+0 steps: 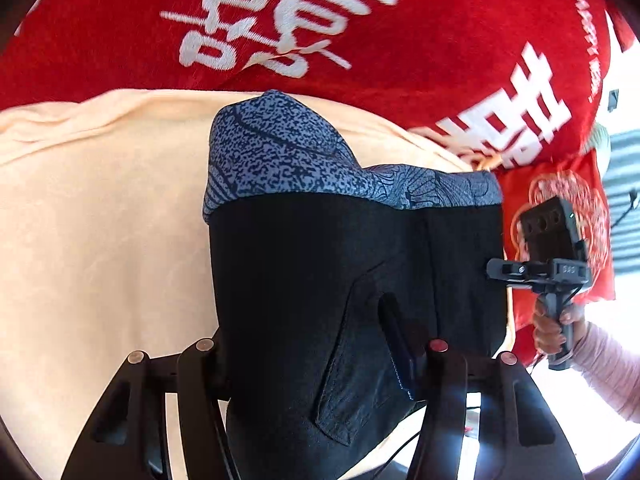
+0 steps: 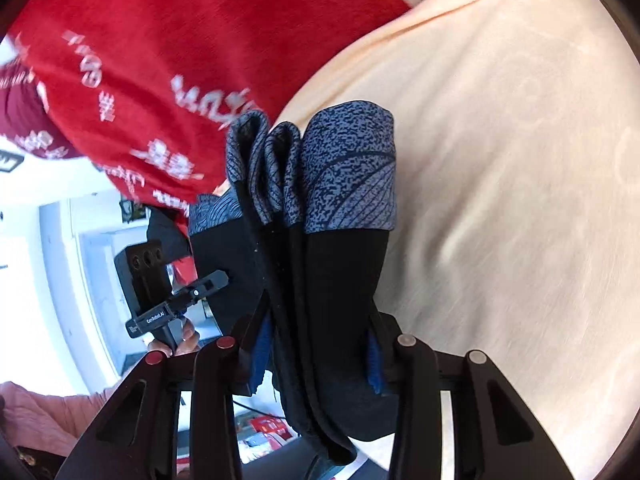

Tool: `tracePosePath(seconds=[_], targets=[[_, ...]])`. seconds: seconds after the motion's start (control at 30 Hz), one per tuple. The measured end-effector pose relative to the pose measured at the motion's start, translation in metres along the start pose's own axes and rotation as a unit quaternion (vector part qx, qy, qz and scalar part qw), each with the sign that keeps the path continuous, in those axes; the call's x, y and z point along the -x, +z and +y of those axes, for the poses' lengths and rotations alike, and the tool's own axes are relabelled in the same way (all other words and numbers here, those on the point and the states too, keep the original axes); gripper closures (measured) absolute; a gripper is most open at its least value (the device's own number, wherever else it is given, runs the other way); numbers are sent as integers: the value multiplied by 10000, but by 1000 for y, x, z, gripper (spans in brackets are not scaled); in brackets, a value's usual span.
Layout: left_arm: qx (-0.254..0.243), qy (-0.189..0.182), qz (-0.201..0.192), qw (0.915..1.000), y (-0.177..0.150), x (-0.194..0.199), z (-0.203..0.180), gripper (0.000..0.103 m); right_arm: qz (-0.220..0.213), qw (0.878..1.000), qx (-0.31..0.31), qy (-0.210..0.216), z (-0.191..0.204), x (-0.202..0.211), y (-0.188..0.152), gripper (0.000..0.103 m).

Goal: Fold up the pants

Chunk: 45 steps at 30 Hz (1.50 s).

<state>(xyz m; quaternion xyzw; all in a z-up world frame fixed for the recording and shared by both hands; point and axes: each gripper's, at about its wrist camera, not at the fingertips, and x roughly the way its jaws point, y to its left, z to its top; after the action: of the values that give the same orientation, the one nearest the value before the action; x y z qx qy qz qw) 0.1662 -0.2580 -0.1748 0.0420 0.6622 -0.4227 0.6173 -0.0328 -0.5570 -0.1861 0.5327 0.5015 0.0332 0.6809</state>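
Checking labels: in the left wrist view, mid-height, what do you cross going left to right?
Peach cloth surface → black pants with blue speckled cuffs → the other black handheld gripper → red cushion with white print.

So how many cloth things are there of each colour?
Black with blue speckled band: 1, the pants
Red with white writing: 1, the blanket
Peach: 1, the sheet
Total: 3

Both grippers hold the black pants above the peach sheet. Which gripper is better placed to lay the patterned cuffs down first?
Probably the left gripper: the pants hang spread and flat before it. At the right gripper they bunch in folds.
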Motion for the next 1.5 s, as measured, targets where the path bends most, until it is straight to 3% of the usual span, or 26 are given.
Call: tracePosePath(seconds=[0.2,0.4,0.47,0.53,0.57,0.63,0.73,0.83,0.9,1.07,1.1,1.17,1.23,1.33,1.37,1.47,1.5], targets=[[34,80,-5,10000,-38,32,4,43,-92,9999,54,131,30,-4,-57,60],[19,402,49,9992,-85,43,27,43,-103,9998,-133,56,21,-26,-95,60],[5,822,173,9965,-95,26,39,36,-15,9991,-198,-382,13,-40,-100,57],[17,1501,363,9880,-102,10,49,36,131,9916,-504,-1184,2,-53,-102,51],[103,1523,319,9878,-107,10,55,32,144,9891,-552,-1359,0,-56,-103,45],[280,1503,165,9881,-111,20,58,32,-54,9883,-506,-1437,7,-51,-108,44],[185,1822,53,9831,-117,32,54,32,-234,9787,-411,-1999,16,-40,-116,38],[90,1946,133,9808,-123,38,47,32,-399,9758,-567,-2073,23,-29,-126,38],[-22,2071,36,9783,-128,44,36,14,-504,9746,-615,-2092,29,-24,-134,35],[-103,2055,-127,9785,-138,57,17,12,-726,9658,-429,-2451,59,-28,-161,25],[-115,2090,-95,9778,-142,60,11,0,-745,9642,-391,-2514,65,-31,-167,24],[-205,2199,-58,9753,-149,63,2,0,-808,9598,-293,-2670,78,-33,-178,22],[-340,2298,-81,9726,-156,68,-9,0,-949,9483,-127,-3026,94,-33,-192,18],[-533,2385,-231,9694,-168,84,-24,0,-1232,9213,217,-3683,119,-34,-211,8],[-580,2390,-299,9688,-170,90,-29,0,-1286,9156,287,-3799,125,-33,-217,0],[-793,2589,-540,9611,-182,113,-40,0,-1243,9114,314,-3910,143,-35,-232,0],[-893,2810,-568,9539,-184,119,-46,0,-1202,9128,286,-3892,148,-36,-237,0]])
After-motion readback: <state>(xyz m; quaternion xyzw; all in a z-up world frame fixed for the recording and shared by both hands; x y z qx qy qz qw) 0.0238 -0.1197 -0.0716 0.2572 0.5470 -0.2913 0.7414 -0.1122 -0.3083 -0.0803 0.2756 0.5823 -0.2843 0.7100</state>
